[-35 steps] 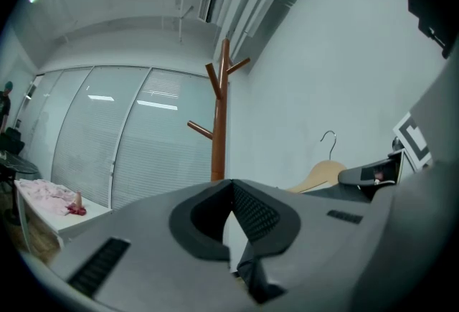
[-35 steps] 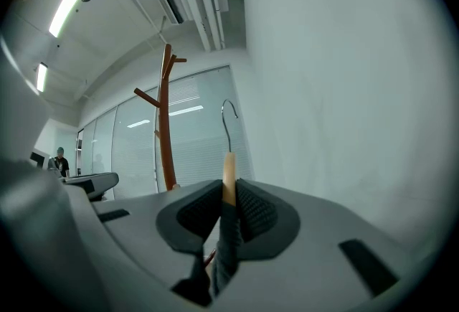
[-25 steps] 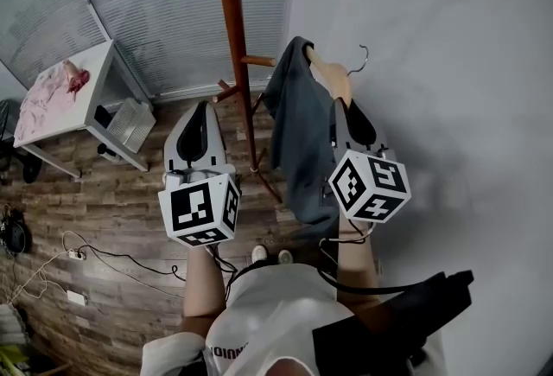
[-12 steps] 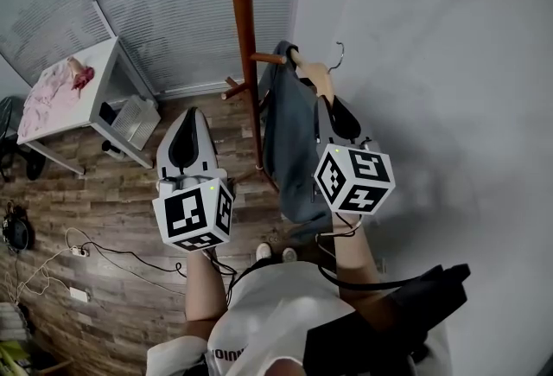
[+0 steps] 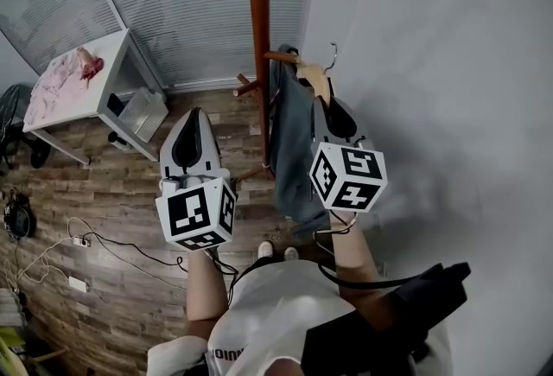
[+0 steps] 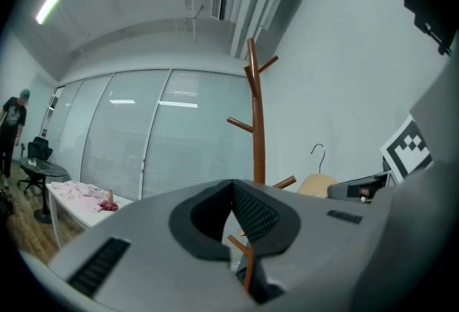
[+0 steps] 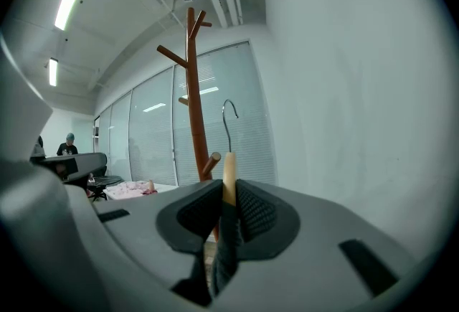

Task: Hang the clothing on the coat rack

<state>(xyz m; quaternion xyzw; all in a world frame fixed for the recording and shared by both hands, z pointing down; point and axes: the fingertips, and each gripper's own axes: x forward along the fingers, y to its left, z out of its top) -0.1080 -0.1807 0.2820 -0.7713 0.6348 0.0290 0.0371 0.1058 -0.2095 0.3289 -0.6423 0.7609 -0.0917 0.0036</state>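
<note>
A brown wooden coat rack (image 5: 259,46) stands in front of the blinds; it also shows as the coat rack (image 6: 254,124) and the coat rack (image 7: 193,110) in the gripper views. My right gripper (image 5: 339,119) is shut on a wooden hanger (image 5: 316,79) that carries a grey garment (image 5: 289,141). The hanger's far end sits right beside a low peg (image 5: 280,57). In the right gripper view the hanger (image 7: 229,174) stands upright between the pads, its metal hook (image 7: 228,117) above. My left gripper (image 5: 192,141) hovers left of the pole, shut and holding nothing.
A white table (image 5: 111,63) with pink cloth (image 5: 60,82) stands at the left, a white box (image 5: 143,113) under it. Cables (image 5: 78,240) lie on the wooden floor. A plain wall (image 5: 449,63) runs along the right. A person (image 6: 14,117) stands far off.
My right gripper has carried the hanger and garment up toward the rack, so the hanger's end is now beside the low peg. The left gripper has barely moved.
</note>
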